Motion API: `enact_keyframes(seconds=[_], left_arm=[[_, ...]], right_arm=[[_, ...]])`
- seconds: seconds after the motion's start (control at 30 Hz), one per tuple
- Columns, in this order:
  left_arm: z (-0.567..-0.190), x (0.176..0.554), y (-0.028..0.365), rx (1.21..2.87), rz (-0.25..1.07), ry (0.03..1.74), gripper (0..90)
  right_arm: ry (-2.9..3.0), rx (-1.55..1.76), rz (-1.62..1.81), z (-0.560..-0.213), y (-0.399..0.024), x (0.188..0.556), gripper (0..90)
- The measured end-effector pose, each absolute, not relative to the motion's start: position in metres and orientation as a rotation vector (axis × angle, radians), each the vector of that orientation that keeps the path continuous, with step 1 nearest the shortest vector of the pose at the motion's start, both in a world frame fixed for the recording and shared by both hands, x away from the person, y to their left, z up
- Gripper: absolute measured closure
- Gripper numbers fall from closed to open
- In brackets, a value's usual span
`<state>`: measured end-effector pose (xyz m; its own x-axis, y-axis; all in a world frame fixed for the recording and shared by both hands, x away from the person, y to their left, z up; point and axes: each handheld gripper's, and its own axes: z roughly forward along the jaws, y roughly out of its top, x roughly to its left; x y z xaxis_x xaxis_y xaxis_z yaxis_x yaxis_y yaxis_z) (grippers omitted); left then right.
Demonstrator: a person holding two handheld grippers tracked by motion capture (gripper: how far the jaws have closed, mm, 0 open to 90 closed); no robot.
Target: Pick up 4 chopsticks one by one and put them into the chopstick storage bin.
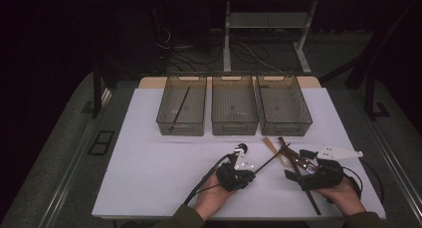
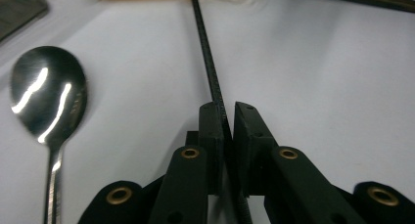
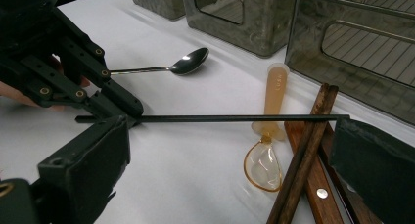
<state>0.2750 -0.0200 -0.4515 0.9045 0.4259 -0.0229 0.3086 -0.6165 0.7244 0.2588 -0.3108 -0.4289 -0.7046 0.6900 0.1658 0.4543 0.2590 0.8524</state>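
Left gripper [image 2: 226, 117] clamped on a thin black chopstick [image 2: 208, 62] near its end; light, stiff, slippery; right gripper [image 3: 230, 155] gaping, holding nothing.

The metal spoon's [image 2: 46, 101] handle runs off the bottom edge, and the black chopstick's [image 2: 208, 62] near end hides between the jaws.

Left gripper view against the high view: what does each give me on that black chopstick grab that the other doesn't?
The left gripper view alone shows the left gripper with its pads pressed on the black chopstick near one end. The high view alone shows three bins at the table's far side, one with a dark stick inside, and the right gripper beside the brown chopsticks. Both show the chopstick, the metal spoon beside it, and the white table.
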Motion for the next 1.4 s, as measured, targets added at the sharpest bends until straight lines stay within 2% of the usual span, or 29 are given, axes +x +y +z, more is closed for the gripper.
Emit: enact_keyframes(seconds=[0.17, 0.47, 0.9, 1.4], left_arm=[[-0.451, 0.277, -0.017, 2.28, 0.214, 0.536, 85.0], [-0.451, 0.276, -0.018, 2.28, 0.209, 0.526, 85.2], [-0.445, 0.279, -0.014, 2.285, 0.162, 0.476, 85.3], [-0.43, 0.287, 0.0, 2.216, 0.111, 0.47, 85.3]], right_arm=[[2.29, 1.065, 1.423, -0.429, -0.311, 0.259, 2.0], [2.29, 1.064, 1.424, -0.429, -0.311, 0.259, 2.0], [2.289, 1.065, 1.428, -0.429, -0.311, 0.258, 2.1], [2.288, 1.08, 1.449, -0.431, -0.311, 0.258, 2.0]])
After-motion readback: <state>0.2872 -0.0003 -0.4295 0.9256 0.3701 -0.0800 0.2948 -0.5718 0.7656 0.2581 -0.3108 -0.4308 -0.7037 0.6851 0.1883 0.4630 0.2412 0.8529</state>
